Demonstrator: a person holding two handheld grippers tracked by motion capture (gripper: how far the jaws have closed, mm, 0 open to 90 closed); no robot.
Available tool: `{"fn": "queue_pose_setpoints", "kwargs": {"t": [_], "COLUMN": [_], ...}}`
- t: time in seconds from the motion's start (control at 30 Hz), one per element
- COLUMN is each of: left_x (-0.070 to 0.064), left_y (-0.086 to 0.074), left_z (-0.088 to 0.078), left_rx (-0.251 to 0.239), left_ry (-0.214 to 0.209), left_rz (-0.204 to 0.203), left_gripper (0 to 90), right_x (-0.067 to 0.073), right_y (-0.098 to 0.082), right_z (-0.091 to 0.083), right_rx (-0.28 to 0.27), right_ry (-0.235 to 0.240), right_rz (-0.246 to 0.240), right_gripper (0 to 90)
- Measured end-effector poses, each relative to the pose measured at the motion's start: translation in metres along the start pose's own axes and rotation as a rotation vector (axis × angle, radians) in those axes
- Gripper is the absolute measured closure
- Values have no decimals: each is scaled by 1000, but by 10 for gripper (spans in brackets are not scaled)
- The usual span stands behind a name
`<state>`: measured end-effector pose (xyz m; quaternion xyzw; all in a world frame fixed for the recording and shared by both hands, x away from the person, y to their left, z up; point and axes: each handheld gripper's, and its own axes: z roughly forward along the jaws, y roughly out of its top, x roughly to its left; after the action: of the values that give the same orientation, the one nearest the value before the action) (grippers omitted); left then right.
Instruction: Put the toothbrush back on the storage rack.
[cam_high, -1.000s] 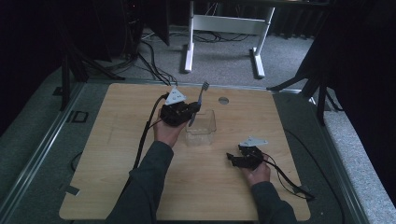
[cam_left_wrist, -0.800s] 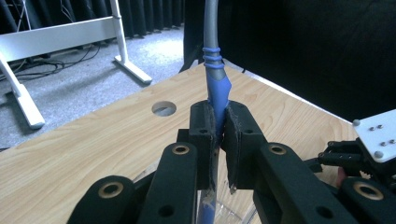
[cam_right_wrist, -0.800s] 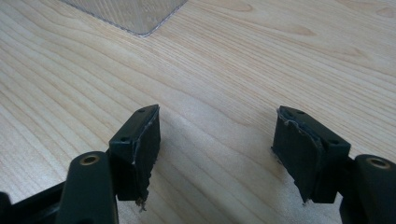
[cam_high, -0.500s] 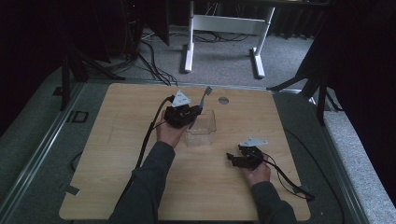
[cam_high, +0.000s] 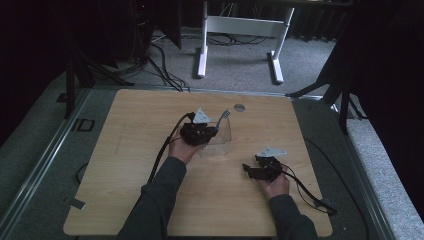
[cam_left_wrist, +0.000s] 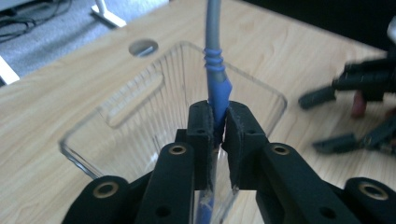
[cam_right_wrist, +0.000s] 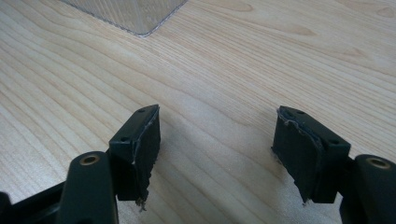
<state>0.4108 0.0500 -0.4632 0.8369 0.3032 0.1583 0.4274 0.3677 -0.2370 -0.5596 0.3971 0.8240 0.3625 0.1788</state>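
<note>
The left tool (cam_high: 212, 131) stands at the near left rim of a clear plastic container (cam_high: 222, 137) in the middle of the desk (cam_high: 125, 165). Its jaws have just been easing apart, yet the left gripper view shows them set close on either side of the blue handle of a fork (cam_left_wrist: 215, 88), pads against it. The fork's grey stem rises out of the container and its tines (cam_high: 226, 114) tilt up toward the far side in the high view. Whether anything else lies inside the ribbed walls (cam_left_wrist: 140, 112) cannot be told.

The desk is pale wood with a small round cable hole (cam_high: 239, 107) just beyond the container. Grey carpet, dark cables and a white frame leg (cam_high: 202, 55) lie behind it.

To the right, well apart from the container, the right tool (cam_high: 252, 169) rests low over bare wood with its jaws wide apart and nothing between them; a corner of the container (cam_right_wrist: 140, 18) shows ahead of it.
</note>
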Motion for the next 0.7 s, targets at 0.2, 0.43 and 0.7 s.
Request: {"fn": "queue_pose_setpoints", "kwargs": {"t": [0.2, 0.43, 0.7], "left_x": [-4, 3, 26], "left_y": [-2, -3, -19], "left_z": [-4, -29, -60], "left_rx": [-3, -79, -102], "left_ry": [-4, 46, 90], "left_rz": [3, -22, -96], "left_gripper": [599, 503, 478], "right_x": [0, 0, 0], "right_y": [0, 0, 0], "right_z": [0, 0, 0], "right_rx": [-1, -1, -1], "right_ry": [-1, -1, -1], "right_rz": [0, -1, 0], "right_gripper": [314, 314, 314]}}
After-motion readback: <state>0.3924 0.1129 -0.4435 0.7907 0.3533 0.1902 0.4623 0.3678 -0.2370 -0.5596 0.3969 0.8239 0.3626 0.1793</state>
